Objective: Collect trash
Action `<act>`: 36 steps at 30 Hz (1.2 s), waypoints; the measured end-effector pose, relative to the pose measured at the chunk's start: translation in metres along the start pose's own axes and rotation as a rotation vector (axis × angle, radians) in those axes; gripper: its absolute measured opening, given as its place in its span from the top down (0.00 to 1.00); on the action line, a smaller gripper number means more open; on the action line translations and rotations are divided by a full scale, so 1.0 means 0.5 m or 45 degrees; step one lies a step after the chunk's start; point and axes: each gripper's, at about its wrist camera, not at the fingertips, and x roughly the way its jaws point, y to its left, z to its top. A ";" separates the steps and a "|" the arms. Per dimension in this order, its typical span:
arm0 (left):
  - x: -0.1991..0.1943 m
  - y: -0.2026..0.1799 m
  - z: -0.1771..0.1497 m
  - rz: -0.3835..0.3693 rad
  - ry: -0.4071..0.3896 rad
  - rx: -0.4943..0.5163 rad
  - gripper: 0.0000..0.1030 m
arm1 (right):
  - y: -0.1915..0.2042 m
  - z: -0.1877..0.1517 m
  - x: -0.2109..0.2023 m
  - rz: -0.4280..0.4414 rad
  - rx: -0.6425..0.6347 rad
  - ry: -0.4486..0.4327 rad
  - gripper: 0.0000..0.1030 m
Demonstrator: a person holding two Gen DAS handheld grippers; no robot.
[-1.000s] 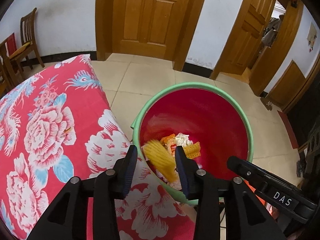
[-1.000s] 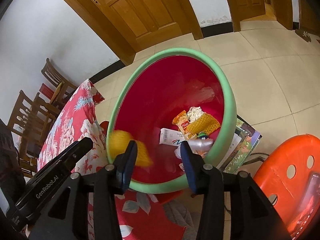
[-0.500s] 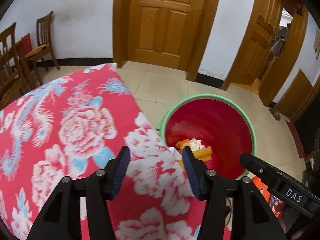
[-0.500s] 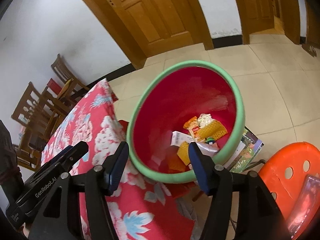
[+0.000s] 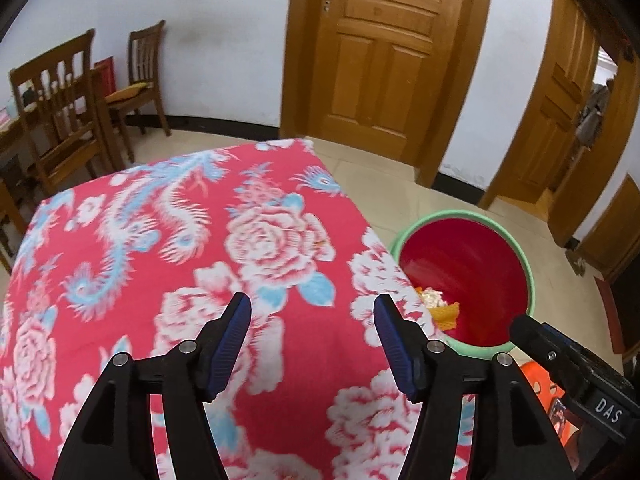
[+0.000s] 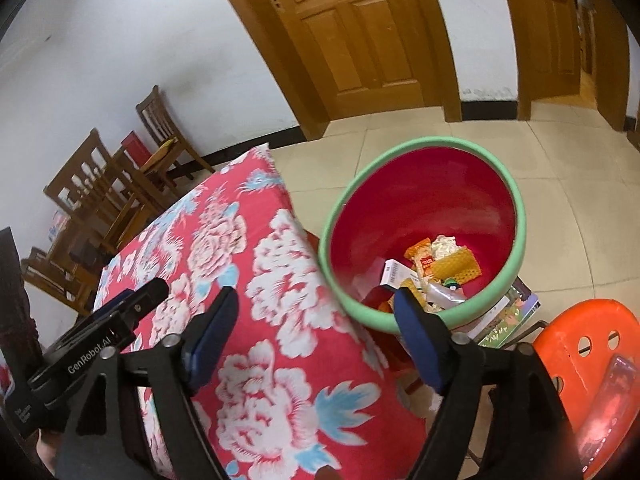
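A red bin with a green rim (image 6: 516,204) stands on the floor just past the table's right edge; it also shows in the left wrist view (image 5: 530,280). Inside lie several wrappers, among them a yellow netted one (image 6: 460,266), an orange packet (image 6: 420,256) and a white crumpled piece (image 6: 444,245). My left gripper (image 5: 312,344) is open and empty above the red floral tablecloth (image 5: 180,248). My right gripper (image 6: 316,340) is open and empty above the table's right edge, near the bin.
An orange plastic stool (image 6: 580,364) stands right of the bin, with books (image 6: 508,320) under the bin's side. Wooden chairs (image 5: 60,120) stand at the far left. Wooden doors (image 5: 384,60) line the back wall. The floor is tiled.
The yellow wrapper dropped from my left gripper into the bin. Both grippers opened wider and pulled back from the bin, over the table.
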 end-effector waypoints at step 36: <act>-0.138 0.103 -0.059 0.110 -0.115 -0.127 0.32 | 0.122 -0.070 -0.063 -0.008 -0.165 -0.044 0.12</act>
